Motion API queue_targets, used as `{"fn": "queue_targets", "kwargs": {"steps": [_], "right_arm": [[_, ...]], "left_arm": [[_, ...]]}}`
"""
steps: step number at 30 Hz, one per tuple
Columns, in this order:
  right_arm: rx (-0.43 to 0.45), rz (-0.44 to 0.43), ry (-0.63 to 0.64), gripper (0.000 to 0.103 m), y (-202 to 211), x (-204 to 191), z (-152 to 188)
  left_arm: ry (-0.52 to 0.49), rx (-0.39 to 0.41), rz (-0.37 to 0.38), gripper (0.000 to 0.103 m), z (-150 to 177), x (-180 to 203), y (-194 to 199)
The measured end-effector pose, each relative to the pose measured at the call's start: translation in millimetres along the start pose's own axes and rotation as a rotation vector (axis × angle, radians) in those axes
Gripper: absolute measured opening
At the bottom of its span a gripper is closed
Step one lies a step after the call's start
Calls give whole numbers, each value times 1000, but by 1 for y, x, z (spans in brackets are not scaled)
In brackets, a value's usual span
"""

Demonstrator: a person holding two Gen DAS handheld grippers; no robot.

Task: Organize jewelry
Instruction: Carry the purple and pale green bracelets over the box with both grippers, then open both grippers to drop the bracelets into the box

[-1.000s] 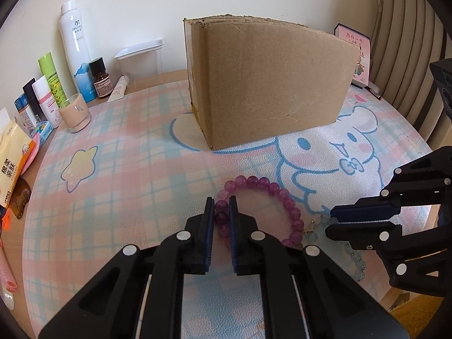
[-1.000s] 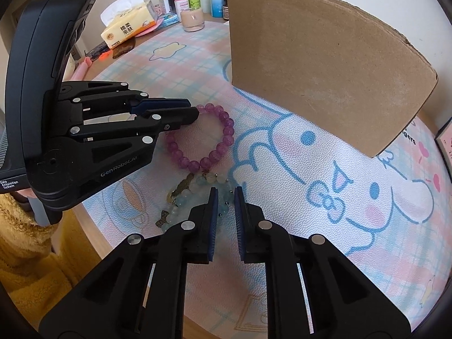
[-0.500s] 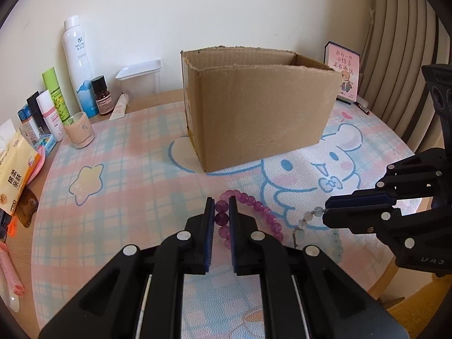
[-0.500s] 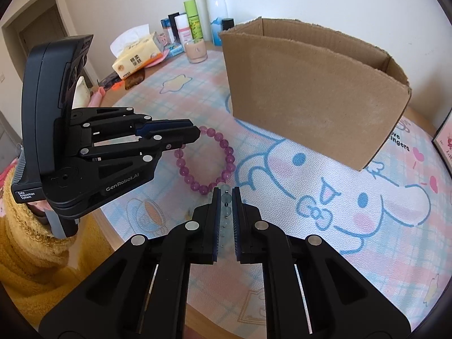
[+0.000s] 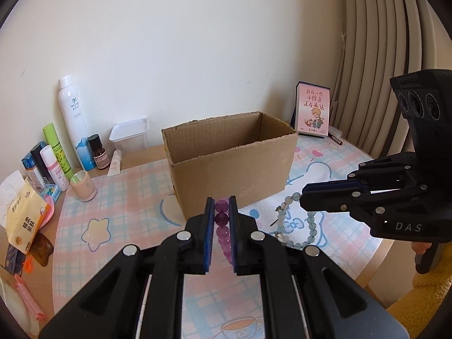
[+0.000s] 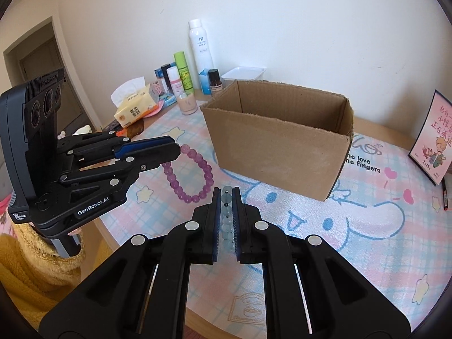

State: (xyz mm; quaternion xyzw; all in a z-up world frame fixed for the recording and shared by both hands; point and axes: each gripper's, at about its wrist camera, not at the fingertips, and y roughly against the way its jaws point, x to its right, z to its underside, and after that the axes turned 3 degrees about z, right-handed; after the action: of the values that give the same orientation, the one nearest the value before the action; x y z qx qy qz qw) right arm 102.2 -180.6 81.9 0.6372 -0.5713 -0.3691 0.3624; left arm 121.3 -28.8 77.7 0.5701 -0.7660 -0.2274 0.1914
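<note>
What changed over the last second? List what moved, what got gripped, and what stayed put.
Both bracelets rose off the mat: the left gripper lifted the purple bracelet, and the right gripper, already closing on the pale green bracelet, lifted it too. Both now hang clear of the mat. The cardboard box and the toiletries behind it stayed put.

The right tongs (image 6: pixel 226 197) at six o'clock pinch a pale green bead bracelet (image 6: pixel 226 220). At nine o'clock the left tongs (image 6: pixel 176 148) grip a purple bead bracelet (image 6: pixel 197 178). An open cardboard box (image 6: pixel 279 141) stands centre on the tabletop (image 6: pixel 367 240).
</note>
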Motion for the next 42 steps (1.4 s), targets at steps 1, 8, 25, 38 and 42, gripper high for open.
{"fn": "queue_targets", "kwargs": {"steps": [1,8,25,38,42], "right_arm": [[16,3,-8,7,4,2,-3],[113,32,-32,7,27,14,-33],[187,132,-9,7,23,23,-98],[87,156,-122,7,-32,59,-96],[48,151,-155,7,-45,68,-88]], "left_arm": [[-2,12,5,10,-3,1,3],[-16,99,16,10,-32,1,19],[20,157,8,10,-99,-12,-3],[54,58,-31,10,-93,-25,-58],[50,20,-32,10,-85,-26,-71]]}}
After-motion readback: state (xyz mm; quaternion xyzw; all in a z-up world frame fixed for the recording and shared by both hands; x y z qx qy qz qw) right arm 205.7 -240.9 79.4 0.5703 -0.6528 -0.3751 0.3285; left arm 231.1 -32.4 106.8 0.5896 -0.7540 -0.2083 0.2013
